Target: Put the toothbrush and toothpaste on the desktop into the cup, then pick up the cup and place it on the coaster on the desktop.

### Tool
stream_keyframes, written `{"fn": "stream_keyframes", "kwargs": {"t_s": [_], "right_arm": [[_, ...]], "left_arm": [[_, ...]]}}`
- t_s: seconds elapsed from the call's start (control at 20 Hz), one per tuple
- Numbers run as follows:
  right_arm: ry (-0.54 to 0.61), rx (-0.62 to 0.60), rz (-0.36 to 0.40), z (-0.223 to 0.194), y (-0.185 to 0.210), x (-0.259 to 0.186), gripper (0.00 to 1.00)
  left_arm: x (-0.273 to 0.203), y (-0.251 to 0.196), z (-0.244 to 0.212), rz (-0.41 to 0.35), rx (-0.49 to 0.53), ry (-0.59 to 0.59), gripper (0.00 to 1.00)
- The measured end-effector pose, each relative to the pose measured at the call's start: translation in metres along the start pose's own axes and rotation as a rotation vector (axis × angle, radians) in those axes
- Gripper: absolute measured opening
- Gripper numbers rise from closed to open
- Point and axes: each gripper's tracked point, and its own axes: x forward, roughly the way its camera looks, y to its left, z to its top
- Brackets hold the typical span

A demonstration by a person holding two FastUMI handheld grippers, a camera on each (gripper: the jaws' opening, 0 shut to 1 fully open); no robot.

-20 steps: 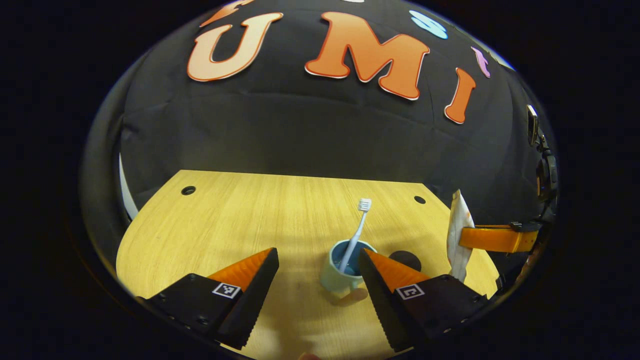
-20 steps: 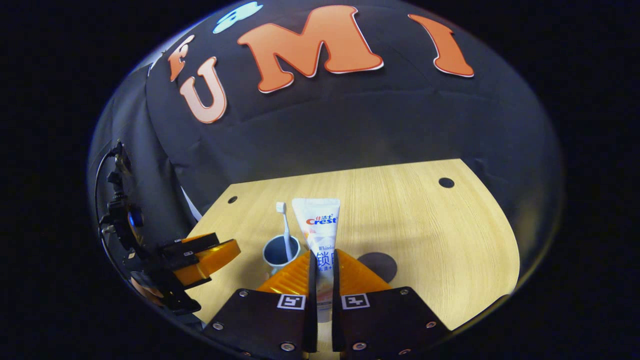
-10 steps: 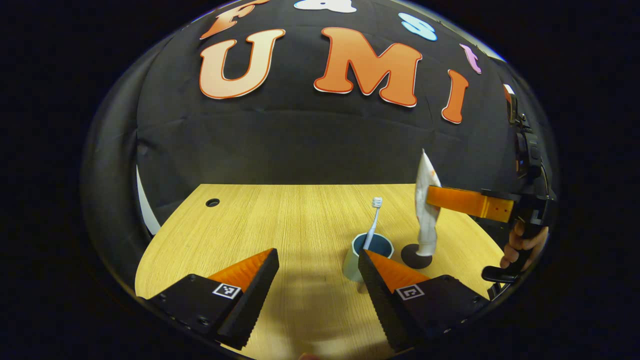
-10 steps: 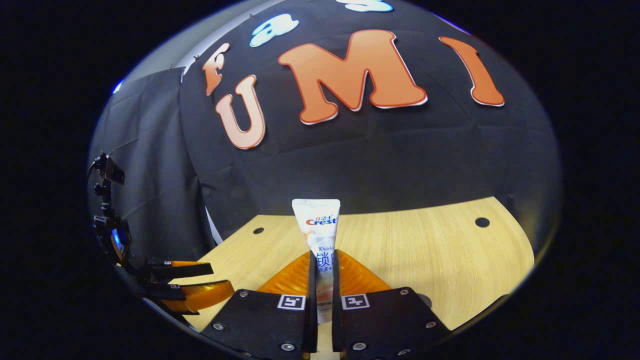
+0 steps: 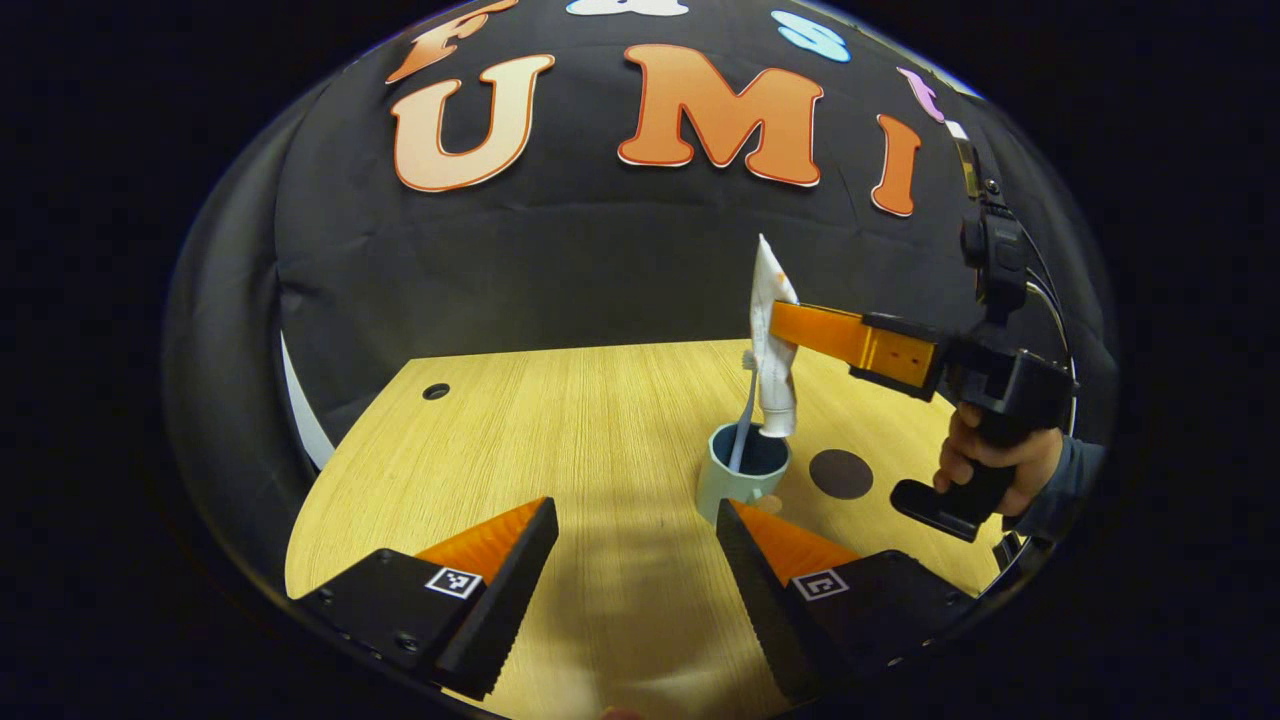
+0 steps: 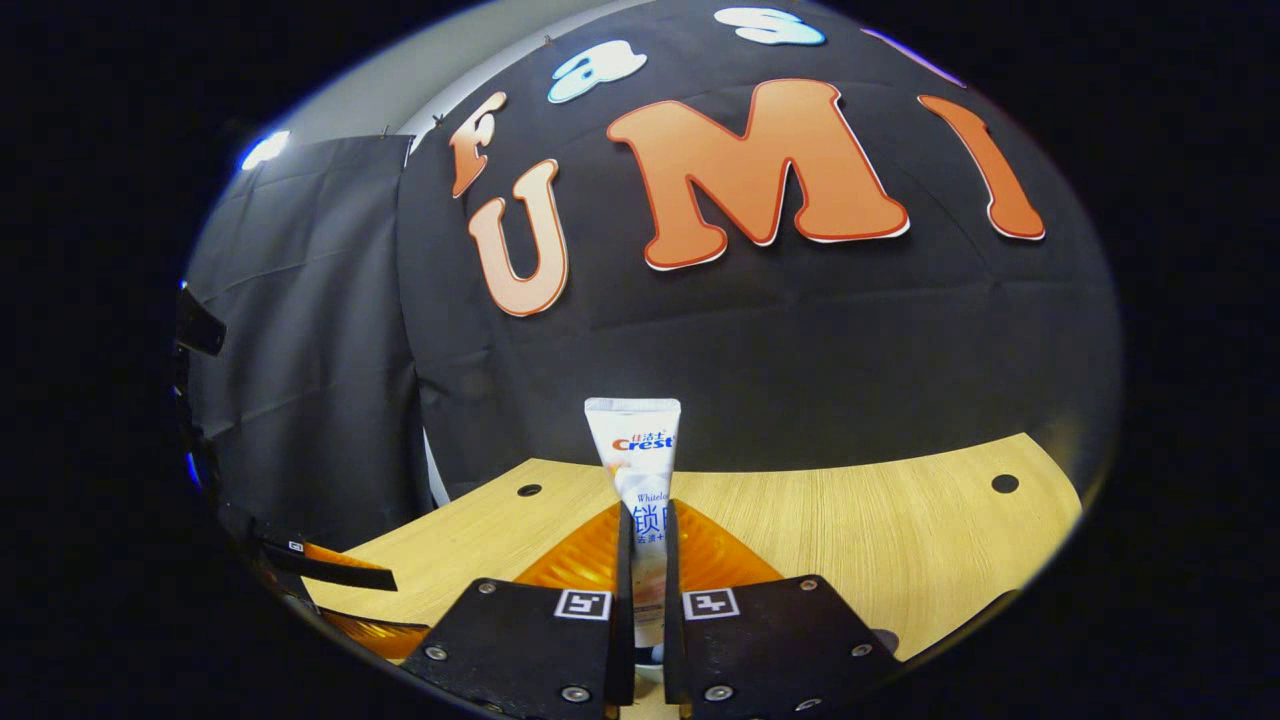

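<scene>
Left gripper view: toothbrush (image 5: 741, 432) stands in cup (image 5: 741, 478), toothpaste (image 5: 773, 350) pinched by right gripper (image 5: 800, 330) jaws above it (left gripper (image 5: 636, 545) jaws spread), coaster (image 5: 840, 474) waiting.

In the right gripper view, the lower end of the toothpaste tube (image 6: 640, 470) is hidden between the closed jaws at bottom centre. At the lower left edge, the other gripper (image 6: 330, 590) is cut off by the frame. In the left gripper view, the toothbrush (image 5: 743, 425) head is hidden behind the tube right of centre, and its lower end is hidden inside the cup (image 5: 742, 478). At far right, the person's sleeve (image 5: 1070, 480) runs out of frame.
</scene>
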Motion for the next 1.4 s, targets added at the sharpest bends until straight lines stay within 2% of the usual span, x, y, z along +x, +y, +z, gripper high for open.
{"fn": "stream_keyframes", "kwargs": {"t_s": [0.05, 0.5, 0.85, 1.05, 1.4], "right_arm": [[0.001, -0.011, -0.007, -0.004, -0.001, 0.002, 0.12], [0.022, -0.099, -0.062, -0.042, -0.004, -0.001, 0.12], [0.089, -0.145, -0.079, -0.073, 0.0, 0.002, 0.12], [0.135, -0.174, -0.074, -0.09, 0.002, 0.004, 0.14], [0.201, -0.186, -0.059, -0.1, 0.009, -0.007, 0.23]], "left_arm": [[0.001, 0.0, -0.002, 0.003, 0.0, 0.005, 0.96], [0.006, 0.0, -0.014, 0.015, -0.013, 0.034, 0.96], [0.009, -0.001, -0.017, 0.022, -0.027, 0.043, 0.96], [0.008, 0.001, -0.018, 0.027, -0.041, 0.042, 0.96], [0.009, -0.007, -0.023, 0.012, -0.055, 0.045, 0.97]]}}
